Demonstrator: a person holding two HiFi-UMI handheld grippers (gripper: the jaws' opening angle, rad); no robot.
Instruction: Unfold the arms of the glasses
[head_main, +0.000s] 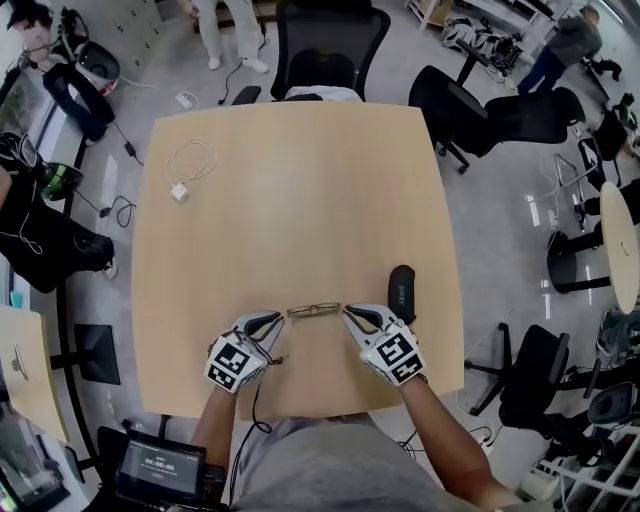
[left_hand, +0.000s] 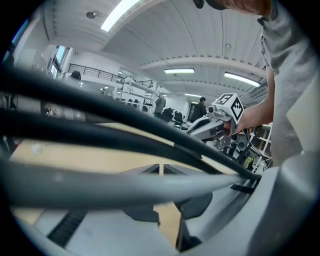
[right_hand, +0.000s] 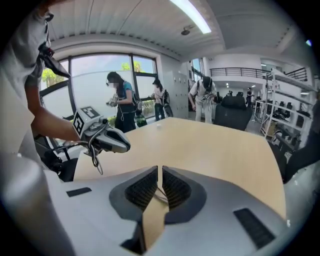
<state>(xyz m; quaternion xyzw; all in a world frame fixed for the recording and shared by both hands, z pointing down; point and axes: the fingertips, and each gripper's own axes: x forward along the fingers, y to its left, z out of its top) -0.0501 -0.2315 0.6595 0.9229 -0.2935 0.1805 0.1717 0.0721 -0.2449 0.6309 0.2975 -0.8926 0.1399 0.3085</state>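
The thin-framed glasses (head_main: 313, 310) lie near the front of the wooden table (head_main: 300, 200), between my two grippers. My right gripper (head_main: 349, 314) is shut at their right end. In the right gripper view a thin wire part of the glasses (right_hand: 158, 194) shows between its closed pads. My left gripper (head_main: 277, 320) is shut just beside their left end, and I see nothing held in its jaws. It also shows in the right gripper view as the left gripper (right_hand: 126, 146). In the left gripper view, blurred cables (left_hand: 125, 130) cross the lens and hide the glasses.
A black glasses case (head_main: 402, 293) lies just right of the right gripper. A white cable with a charger (head_main: 186, 170) sits at the far left of the table. Black office chairs (head_main: 330, 50) stand beyond the far edge. People stand in the room behind.
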